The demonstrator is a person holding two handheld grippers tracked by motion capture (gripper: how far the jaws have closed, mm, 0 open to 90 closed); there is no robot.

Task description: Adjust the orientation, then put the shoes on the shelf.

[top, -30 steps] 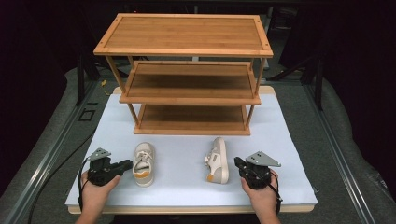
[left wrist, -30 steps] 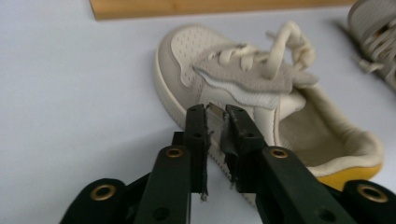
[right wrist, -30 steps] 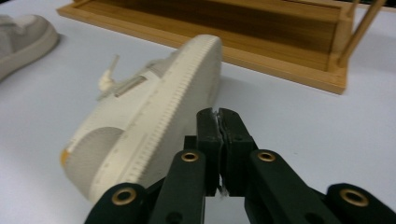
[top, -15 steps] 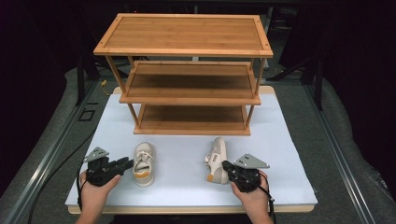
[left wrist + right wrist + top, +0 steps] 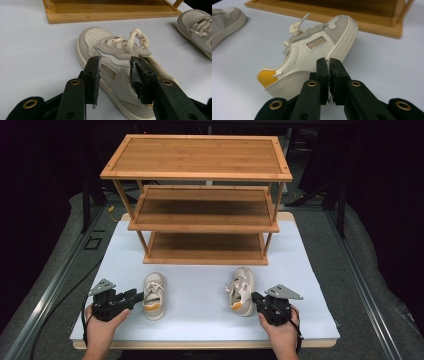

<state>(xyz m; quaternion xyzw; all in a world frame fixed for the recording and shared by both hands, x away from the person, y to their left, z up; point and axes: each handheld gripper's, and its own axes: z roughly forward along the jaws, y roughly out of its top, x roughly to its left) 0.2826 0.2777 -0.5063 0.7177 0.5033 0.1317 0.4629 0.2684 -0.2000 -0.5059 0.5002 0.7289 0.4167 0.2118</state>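
Nearest the person, the right gripper (image 5: 257, 298) had swung back out from its earlier reach toward the centre and now sat just beside the heel of the right-hand shoe (image 5: 241, 291), its jaws pressed together and holding nothing, as the right gripper view showed them closed with the shoe lying past their tips. That suggested a repositioning rather than a grasp, so the pickup on that side had probably not begun. The left gripper (image 5: 137, 295) had hardly moved; its jaws stood spread, and in the left gripper view they framed the heel end of the left-hand shoe (image 5: 117, 65) without clearly pinching it. Both shoes lay on the white table top (image 5: 200, 320) in front of the bamboo shoe rack (image 5: 197, 200), toes pointing toward it, well apart from each other. Beyond them the rack's three shelves stood bare, and nothing lay between the shoes and its lowest shelf.
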